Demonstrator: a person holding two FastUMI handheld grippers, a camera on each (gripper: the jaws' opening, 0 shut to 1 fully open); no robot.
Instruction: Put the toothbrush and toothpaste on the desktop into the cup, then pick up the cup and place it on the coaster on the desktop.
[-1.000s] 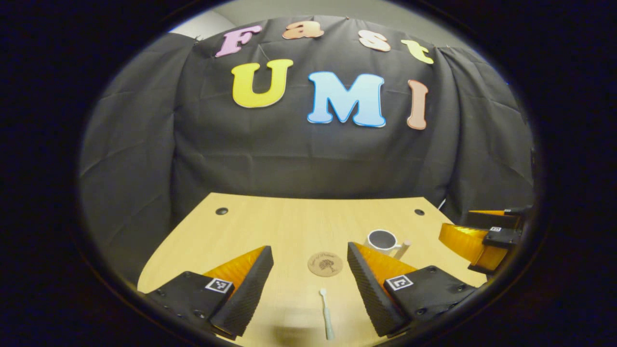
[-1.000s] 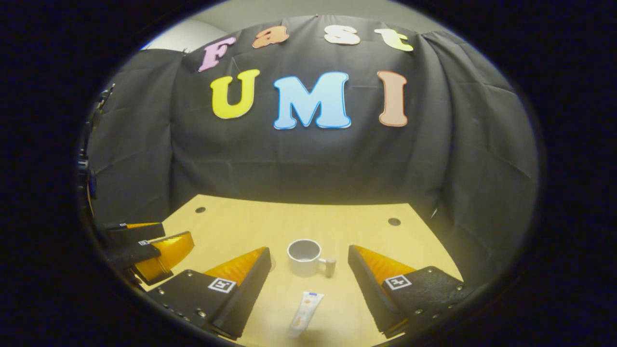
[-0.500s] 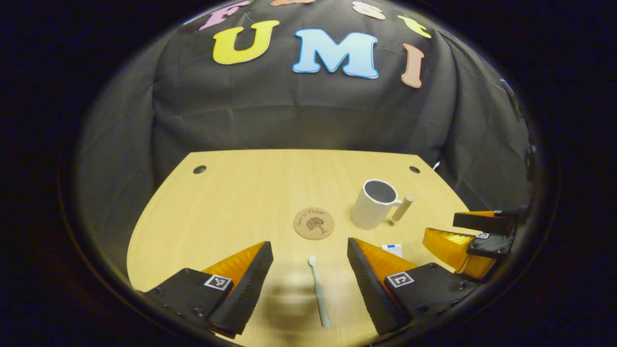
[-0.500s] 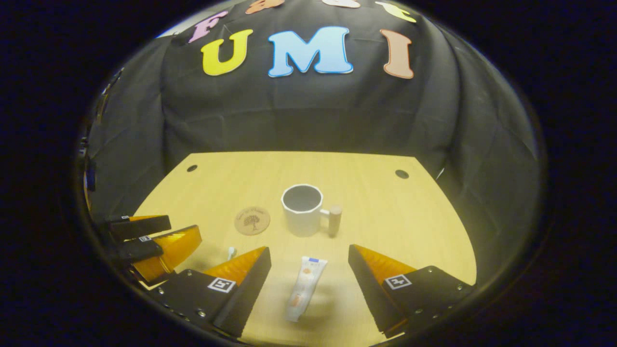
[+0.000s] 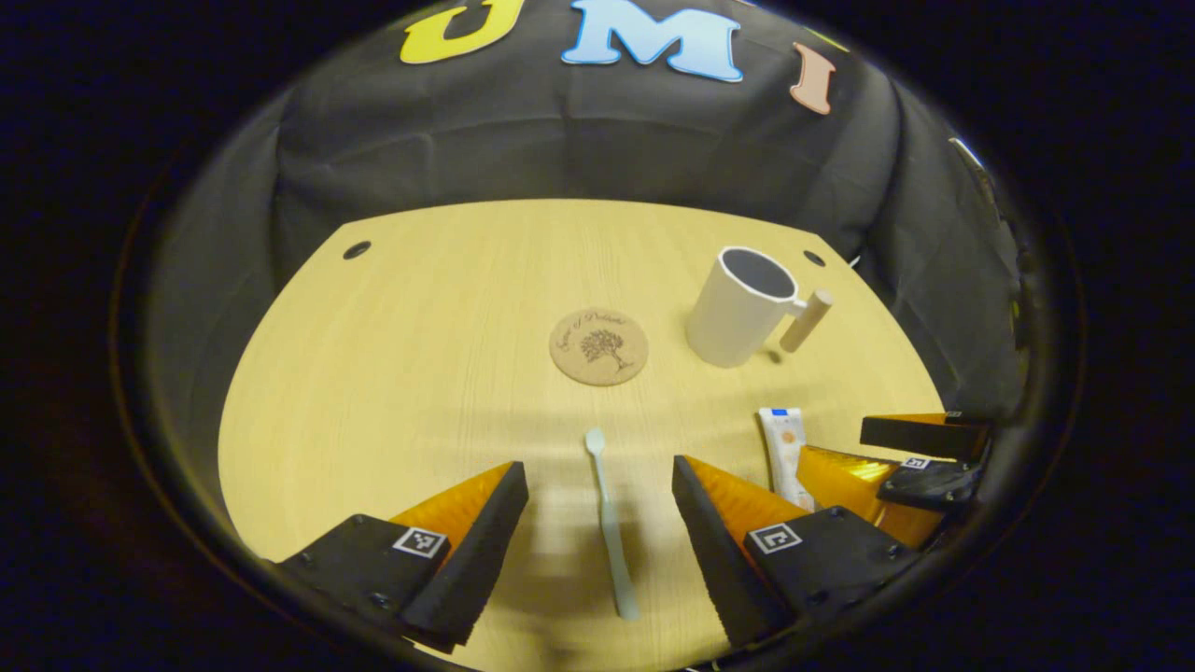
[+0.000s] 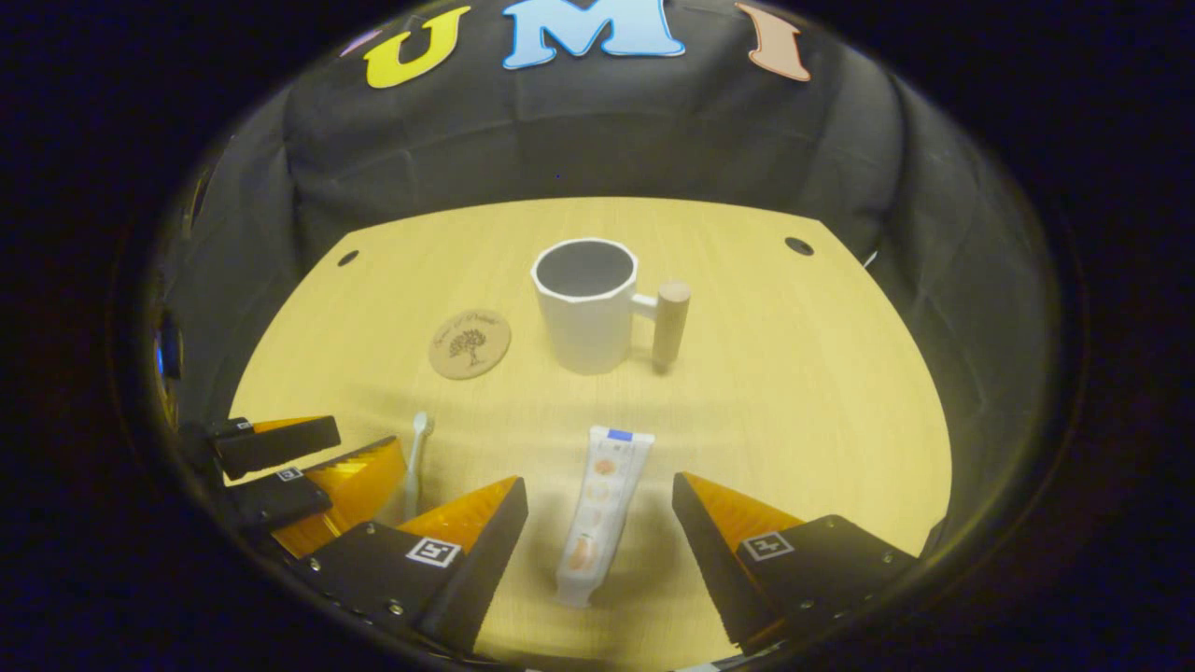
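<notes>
Wood desktop (image 5: pixel 420 308), black cloth wall behind. Toothbrush (image 5: pixel 609 523) flat on desktop, lengthwise between spread fingers of left gripper (image 5: pixel 597 546), untouched; head points toward coaster (image 5: pixel 598 346). Toothpaste (image 6: pixel 597 499) flat, lengthwise between spread fingers of right gripper (image 6: pixel 597 551), cap end nearest, no contact. Both grippers wide open, each straddling its item; looks like pre-grasp alignment. Cup (image 6: pixel 586 303) upright, empty, beyond toothpaste, just beside coaster, handle on its right. Nothing in cup yet.
</notes>
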